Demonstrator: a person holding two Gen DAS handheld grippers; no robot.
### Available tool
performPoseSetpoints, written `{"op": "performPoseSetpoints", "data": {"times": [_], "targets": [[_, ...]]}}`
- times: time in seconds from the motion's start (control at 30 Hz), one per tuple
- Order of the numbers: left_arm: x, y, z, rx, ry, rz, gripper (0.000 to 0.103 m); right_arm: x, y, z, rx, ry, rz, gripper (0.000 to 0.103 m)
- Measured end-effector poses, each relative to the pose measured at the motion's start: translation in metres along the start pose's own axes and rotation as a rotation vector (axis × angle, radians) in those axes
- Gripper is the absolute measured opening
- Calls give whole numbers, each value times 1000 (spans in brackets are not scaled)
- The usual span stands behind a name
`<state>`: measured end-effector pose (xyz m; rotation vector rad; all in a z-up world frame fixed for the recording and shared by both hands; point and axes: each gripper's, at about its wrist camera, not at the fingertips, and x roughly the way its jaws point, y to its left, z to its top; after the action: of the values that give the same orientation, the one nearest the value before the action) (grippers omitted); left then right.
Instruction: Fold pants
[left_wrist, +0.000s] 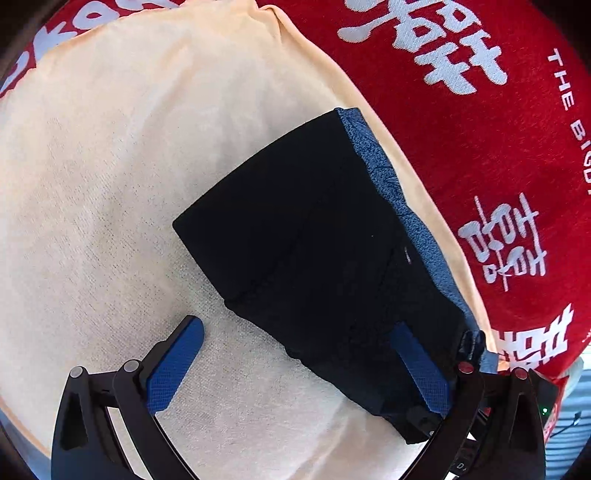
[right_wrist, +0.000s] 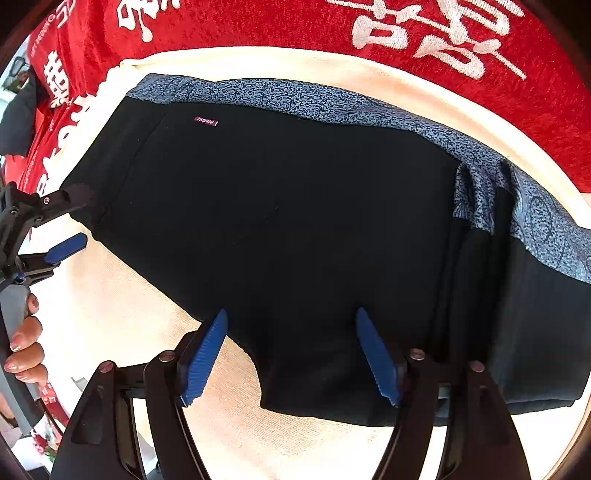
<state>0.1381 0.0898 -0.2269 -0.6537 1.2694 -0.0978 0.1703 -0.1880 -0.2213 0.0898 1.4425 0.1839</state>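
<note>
The black pants (right_wrist: 295, 229) are lying folded into a thick, tidy stack on the cream towel (left_wrist: 110, 184), over the red blanket (left_wrist: 461, 129). Both claws are hovering wide open, gripping nothing — the left gripper (left_wrist: 299, 347) at one end, the right gripper (right_wrist: 291, 332) over the near edge. Soft and floppy, I'd guess — best pinching all layers together at a folded edge.
</note>
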Motion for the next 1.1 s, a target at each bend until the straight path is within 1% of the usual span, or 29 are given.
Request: {"op": "performPoseSetpoints", "data": {"times": [0.07, 0.13, 0.17, 0.23, 0.3, 0.43, 0.47, 0.5, 0.53, 0.57, 0.6, 0.63, 0.67, 0.7, 0.73, 0.77, 0.8, 0.87, 0.9, 0.93, 0.97, 1.0, 1.03, 1.07, 1.1], "targets": [[-2, -2, -1, -7, 2, -36, 103, 1, 0, -1, 0, -2, -1, 77], [-1, -2, -4, -22, 21, -98, 103, 1, 1, -2, 3, -3, -1, 77], [2, -4, -4, -22, 27, -109, 103, 1, 1, -2, 5, -4, 0, 77], [7, -10, -5, -7, 31, -102, 103, 1, 0, -2, 7, -4, 1, 77], [11, -14, -4, -3, 10, -101, 103, 1, 0, -3, 6, -4, 3, 77], [12, -16, 3, -39, -18, -118, 103, 1, -5, -4, 8, -11, 14, 77], [12, -19, 6, -57, -13, -121, 103, 1, -7, -4, 8, -12, 17, 77], [9, -20, 9, -70, -7, -140, 103, 0, -8, -5, 11, -14, 22, 77], [5, -25, 12, -73, -22, -167, 103, 0, -11, -5, 15, -15, 26, 77], [2, -29, 13, -63, -40, -185, 103, 0, -13, -5, 18, -17, 31, 77], [-1, -37, 15, -20, -64, -201, 103, -1, -15, -5, 22, -19, 36, 77], [2, -40, 16, 7, -62, -176, 103, -1, -16, -6, 24, -20, 39, 77], [13, -40, 17, 13, -32, -122, 103, -1, -17, -6, 23, -20, 39, 77], [24, -37, 18, -6, 4, -95, 103, -1, -18, -6, 21, -18, 40, 77], [31, -33, 19, -29, 17, -92, 103, -2, -19, -6, 20, -18, 42, 77], [29, -33, 19, -44, -8, -104, 103, -3, -21, -6, 21, -18, 46, 77], [28, -34, 19, -52, -14, -101, 103, -4, -23, -6, 23, -19, 53, 77], [31, -42, 21, -43, 4, -52, 103, -7, -28, -5, 32, -18, 74, 77], [32, -47, 21, -31, 3, -15, 98, -10, -33, -3, 44, -10, 92, 77], [30, -55, 20, -11, -16, 45, 85, -13, -37, -2, 60, -3, 103, 77], [28, -64, 19, 38, -35, 108, 75, -20, -39, -1, 78, -2, 109, 77], [27, -65, 19, 77, -44, 149, 58, -29, -44, 2, 105, -11, 117, 77], [25, -77, 15, 165, -62, 227, 46, -39, -52, 6, 133, -27, 132, 77], [24, -81, 13, 209, -74, 252, 43, -48, -58, 10, 152, -41, 146, 77], [20, -92, 7, 301, -106, 284, 40, -59, -65, 17, 170, -56, 164, 77]]}}
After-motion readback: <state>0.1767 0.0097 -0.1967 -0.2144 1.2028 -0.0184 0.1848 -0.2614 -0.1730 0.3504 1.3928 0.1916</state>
